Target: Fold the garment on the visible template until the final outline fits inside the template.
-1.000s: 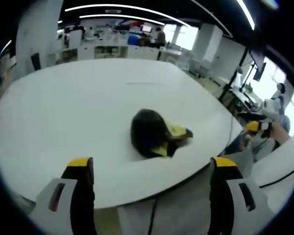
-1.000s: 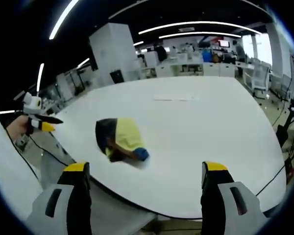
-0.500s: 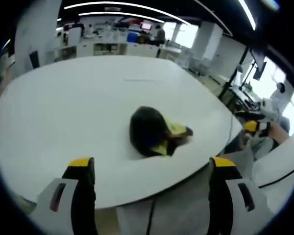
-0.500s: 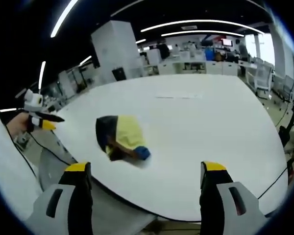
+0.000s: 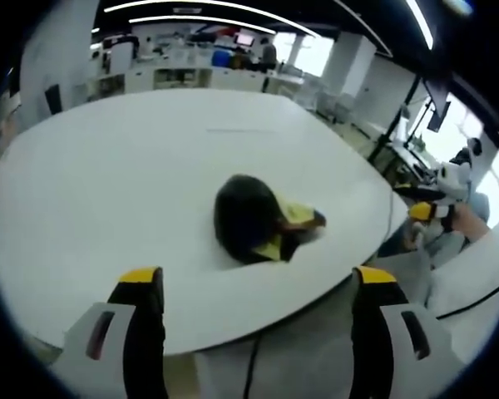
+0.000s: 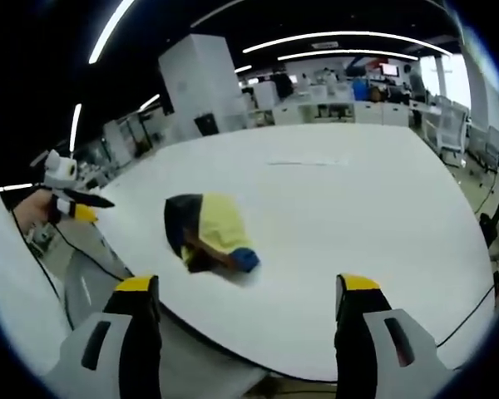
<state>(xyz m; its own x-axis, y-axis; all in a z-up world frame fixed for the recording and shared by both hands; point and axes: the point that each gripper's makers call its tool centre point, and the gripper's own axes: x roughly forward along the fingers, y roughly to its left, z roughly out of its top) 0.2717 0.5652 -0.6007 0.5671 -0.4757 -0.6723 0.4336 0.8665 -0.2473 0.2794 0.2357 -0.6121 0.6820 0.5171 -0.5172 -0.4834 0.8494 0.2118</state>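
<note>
**Garment bunched on table, both grippers empty and off the edge**

To do this step well, my read: reach in and spread the lump flat before any fold. Pick a clear outer edge or corner, not the thick middle, pinch one layer only, and pull the two grippers apart low over the surface so nothing drags off the rim. Template outline is not clear in these views; a faint line far across the table may be part of it, cannot tell, so locate it before folding.

The garment [image 5: 258, 220] sits as a crumpled heap, dark fabric with yellow and a blue bit, on the white table [image 5: 108, 174], toward the near edge. In the left gripper view, the left gripper [image 5: 254, 287] has jaws wide apart, holding nothing, and the heap lies ahead, between the jaw lines, well apart from the tips. In the right gripper view, the right gripper [image 6: 247, 293] also has jaws spread wide and empty; the garment [image 6: 208, 233] lies ahead and slightly toward its left jaw, not touching. The other gripper appears at the side of each view, held off the table.
</note>
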